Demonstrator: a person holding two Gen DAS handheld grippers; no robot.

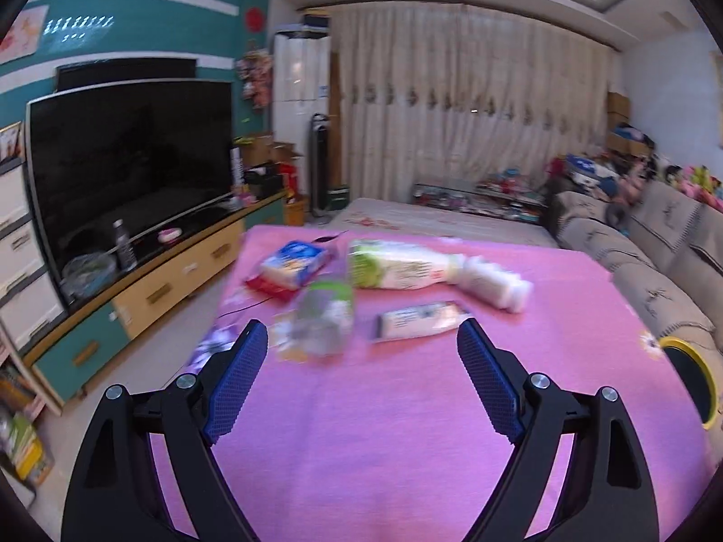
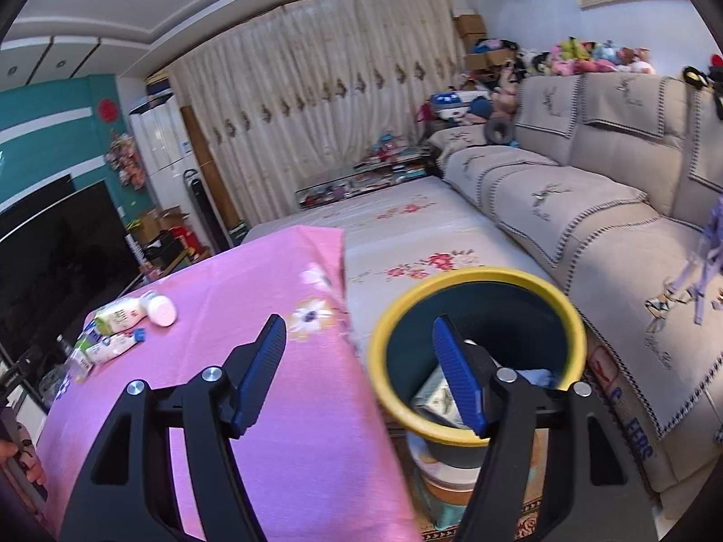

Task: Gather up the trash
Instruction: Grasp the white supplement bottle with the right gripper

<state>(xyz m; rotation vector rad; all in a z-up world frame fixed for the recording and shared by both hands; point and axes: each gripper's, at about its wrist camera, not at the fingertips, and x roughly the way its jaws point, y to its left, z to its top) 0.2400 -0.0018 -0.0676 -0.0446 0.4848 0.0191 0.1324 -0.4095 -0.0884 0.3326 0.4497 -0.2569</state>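
Trash lies on the pink tablecloth (image 1: pixel 406 406). In the left wrist view I see a clear crumpled wrapper with a green label (image 1: pixel 323 318), a flat white packet (image 1: pixel 418 320), a red and blue snack bag (image 1: pixel 291 268), a green and white bottle (image 1: pixel 397 266) and a white pill bottle (image 1: pixel 495 282). My left gripper (image 1: pixel 361 343) is open and empty, just short of the wrapper and the packet. My right gripper (image 2: pixel 359 338) is open and empty, over the table's right edge beside a dark bin with a yellow rim (image 2: pixel 479 280) that holds some trash (image 2: pixel 436 399).
A TV (image 1: pixel 131 158) on a low cabinet (image 1: pixel 180 271) stands to the left. A grey sofa (image 2: pixel 587 226) runs along the right. A floral-covered bed or bench (image 2: pixel 406 235) lies beyond the table. The bin's rim shows at the right in the left wrist view (image 1: pixel 678 343).
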